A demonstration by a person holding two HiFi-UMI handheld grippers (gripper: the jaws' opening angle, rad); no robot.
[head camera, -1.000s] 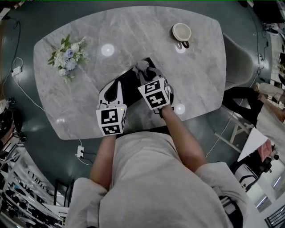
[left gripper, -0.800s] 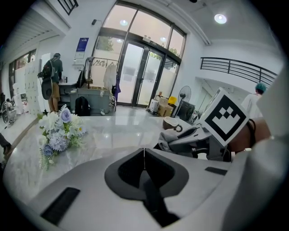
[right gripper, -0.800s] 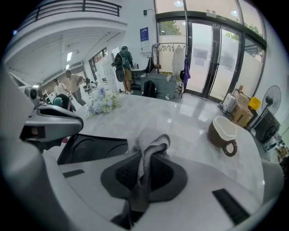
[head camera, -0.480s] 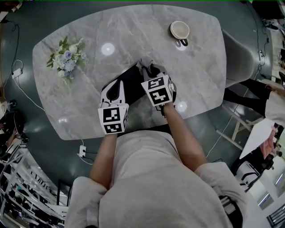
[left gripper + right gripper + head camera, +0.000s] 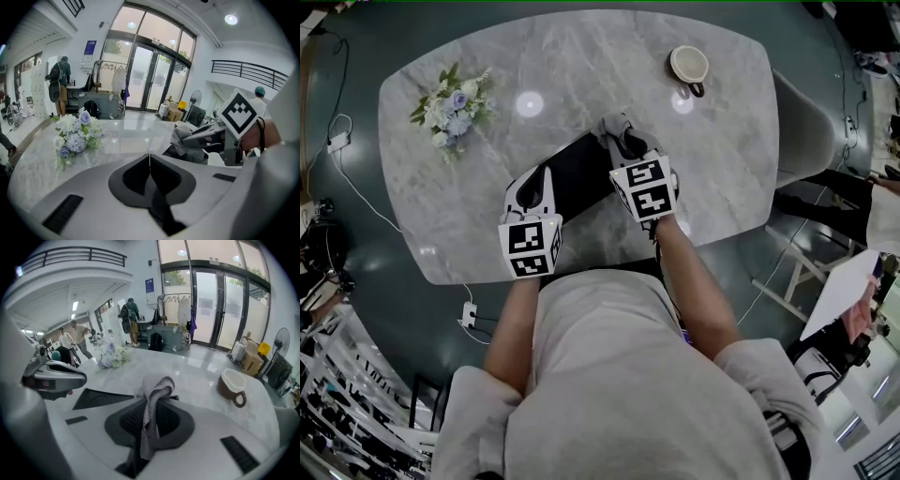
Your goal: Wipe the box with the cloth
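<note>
R gripper (image 5: 150, 414) clamped on grey cloth (image 5: 153, 389), w/ cloth bunched over far end of black box (image 5: 577, 174), which lies mid marble table (image 5: 581, 56). L gripper (image 5: 150, 165) jaws pressed together, empty, at box's near-left end. Flowers (image 5: 450, 105) far left, cup (image 5: 687, 66) far right.

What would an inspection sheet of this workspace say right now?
Surface: grey marble table, with lamp reflections on it.
Job's things: black box lies flat toward the table's near edge; grey cloth is at its far right end.
Clutter: flower bouquet far left and brown mug far right, both apart from the box.
Grippers: left gripper shut with nothing between its jaws, at the box's near-left end; right gripper shut on the cloth.
Cables: white cable and white adapter on the floor, left.
Surroundings: chair to the right; people near glass doors.
</note>
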